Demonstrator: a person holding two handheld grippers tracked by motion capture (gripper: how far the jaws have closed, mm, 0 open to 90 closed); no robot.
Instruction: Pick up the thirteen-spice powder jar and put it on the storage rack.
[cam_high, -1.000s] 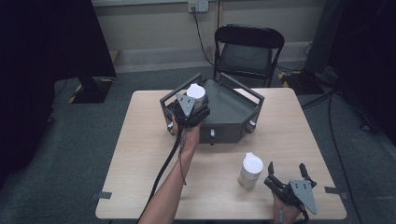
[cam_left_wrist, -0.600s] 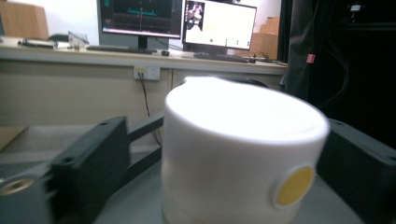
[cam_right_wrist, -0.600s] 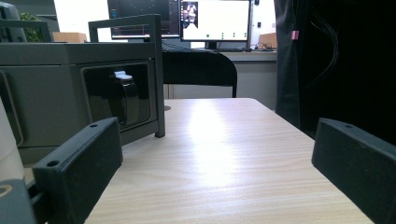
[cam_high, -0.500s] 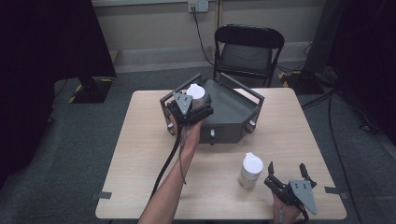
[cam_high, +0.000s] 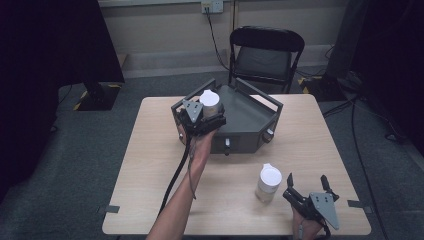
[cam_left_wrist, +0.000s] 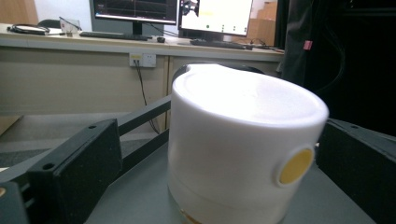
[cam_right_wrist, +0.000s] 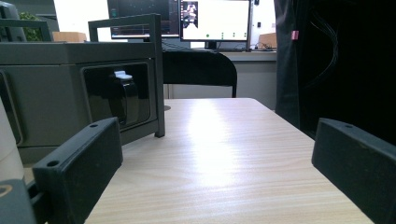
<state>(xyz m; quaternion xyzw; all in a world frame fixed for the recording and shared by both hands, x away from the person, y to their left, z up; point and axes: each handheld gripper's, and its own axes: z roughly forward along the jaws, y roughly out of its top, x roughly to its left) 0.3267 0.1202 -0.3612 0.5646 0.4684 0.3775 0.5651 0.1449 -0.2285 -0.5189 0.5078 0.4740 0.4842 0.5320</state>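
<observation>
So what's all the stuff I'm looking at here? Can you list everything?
white jars: two, white with white lids; one on the grey machine between the left jaws, one on the table near the right hand-held gripper
grey machine: one, dark grey, at the table's far middle
table: one, light wood
folding chair: one, black, behind the table
monitors: two, lit, on a far desk
left hand-held gripper: black, jaws just opened, jar between them
right hand-held gripper: black, open, empty
</observation>
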